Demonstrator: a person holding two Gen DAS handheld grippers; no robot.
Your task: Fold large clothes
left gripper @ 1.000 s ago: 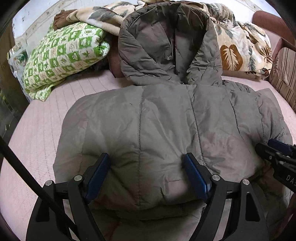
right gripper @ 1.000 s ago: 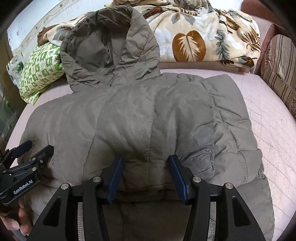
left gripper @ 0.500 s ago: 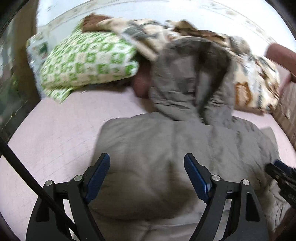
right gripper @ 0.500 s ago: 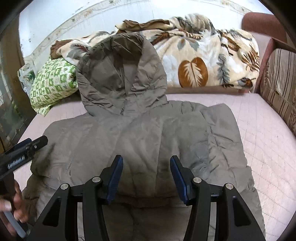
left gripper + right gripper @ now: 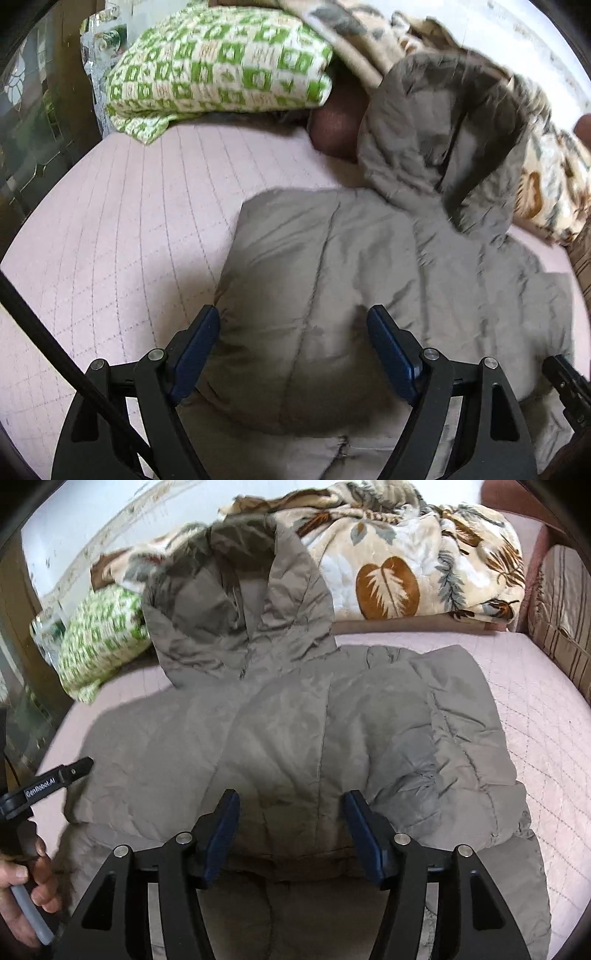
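A grey hooded puffer jacket (image 5: pixel 351 288) lies back-up on the pink quilted bed (image 5: pixel 129 229), its hood (image 5: pixel 436 140) toward the pillows. It also shows in the right wrist view (image 5: pixel 314 731), with the hood (image 5: pixel 240 613) at the far side. My left gripper (image 5: pixel 293 332) is open and empty over the jacket's left lower part. My right gripper (image 5: pixel 291 816) is open and empty over the jacket's lower middle. The left gripper shows at the left edge of the right wrist view (image 5: pixel 44 782), in a hand. The right gripper's tip shows at the right edge of the left wrist view (image 5: pixel 565 384).
A green and white checked pillow (image 5: pixel 218 62) and a leaf-print blanket (image 5: pixel 417 561) lie at the head of the bed. A striped cushion (image 5: pixel 565 620) stands at the right. Dark furniture (image 5: pixel 37 110) stands at the bed's left edge.
Both grippers have pulled back and lifted from the jacket. The left gripper has swung to the left, so more bare bed shows. Both stayed open.
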